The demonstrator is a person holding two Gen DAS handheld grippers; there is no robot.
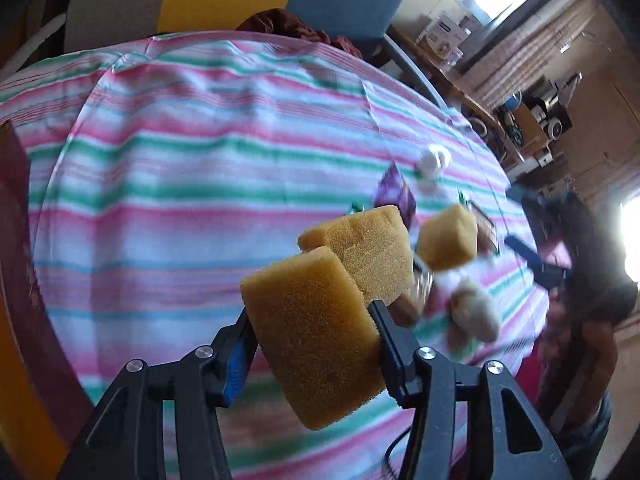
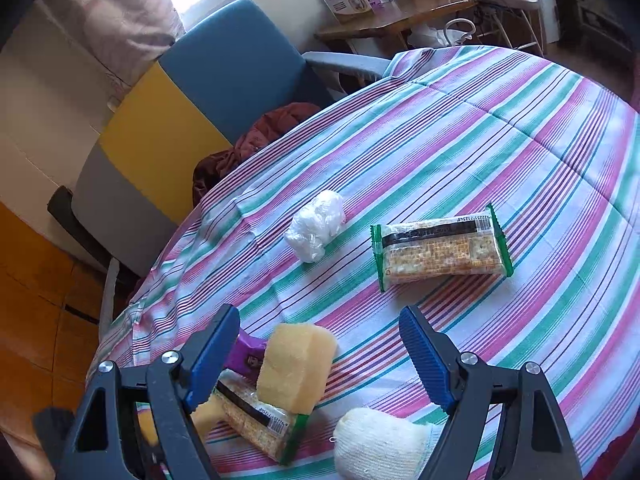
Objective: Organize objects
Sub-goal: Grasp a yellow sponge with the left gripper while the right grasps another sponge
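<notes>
My left gripper [image 1: 312, 320] is shut on a yellow sponge [image 1: 312, 328] and holds it above the striped tablecloth [image 1: 180, 200]. Two more yellow sponges [image 1: 368, 248] lie ahead of it, blurred. My right gripper [image 2: 320, 332] is open and empty above the table. Between its fingers lie a yellow sponge [image 2: 294, 364], a cracker pack [image 2: 260, 416], a purple packet [image 2: 248, 354] and a rolled white sock [image 2: 376, 444]. A second cracker pack [image 2: 440, 250] and a crumpled white plastic bag [image 2: 316, 230] lie further out.
A blue and yellow chair [image 2: 224, 76] with dark red cloth [image 2: 256, 140] stands at the table's far edge. A wooden side table [image 2: 400, 20] with boxes is behind. A brown box [image 1: 16, 240] stands at the left in the left wrist view.
</notes>
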